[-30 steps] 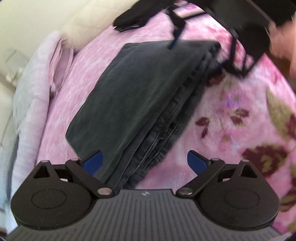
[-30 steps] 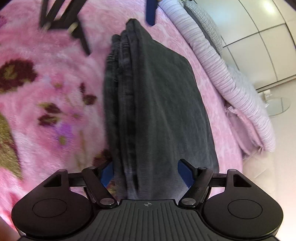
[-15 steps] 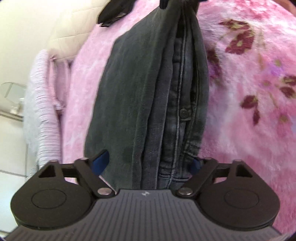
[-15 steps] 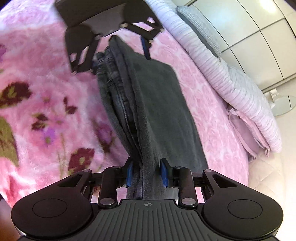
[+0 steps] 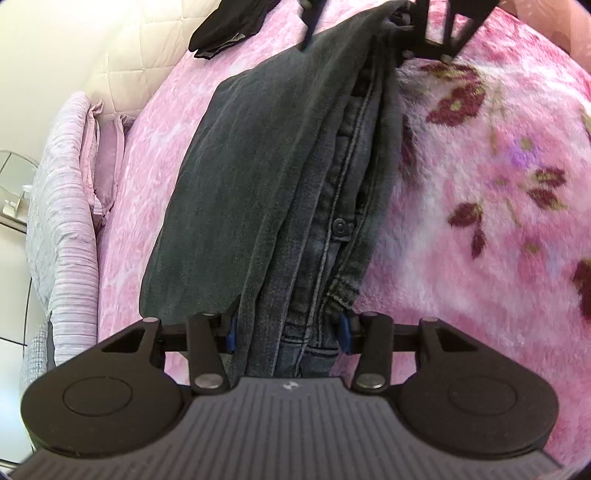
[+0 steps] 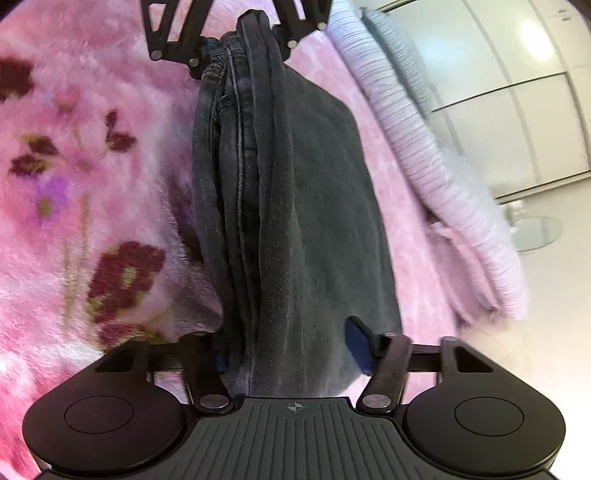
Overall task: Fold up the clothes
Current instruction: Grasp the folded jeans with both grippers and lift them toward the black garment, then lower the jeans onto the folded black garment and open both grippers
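The folded dark grey jeans (image 5: pixel 280 177) hang lifted between my two grippers above the pink floral blanket (image 5: pixel 480 206). My left gripper (image 5: pixel 288 330) is shut on one end of the stack, its blue pads pressed into the layers. My right gripper (image 6: pixel 291 354) holds the opposite end of the jeans (image 6: pixel 295 221), its pads wider apart than before but with the thick fold still between them. Each gripper shows at the top of the other's view, the right one in the left wrist view (image 5: pixel 424 26) and the left one in the right wrist view (image 6: pixel 229 33).
A striped lilac pillow (image 5: pixel 62 206) and a folded pink cloth lie along the bed's edge; the pillow also shows in the right wrist view (image 6: pixel 436 158). A black garment (image 5: pixel 229 26) lies at the far end near the quilted headboard. White wardrobe doors (image 6: pixel 517 74) stand beyond.
My left gripper has closed on its end of the jeans. My right gripper's pads have spread wider than half a second ago. The jeans now hang raised between both grippers.
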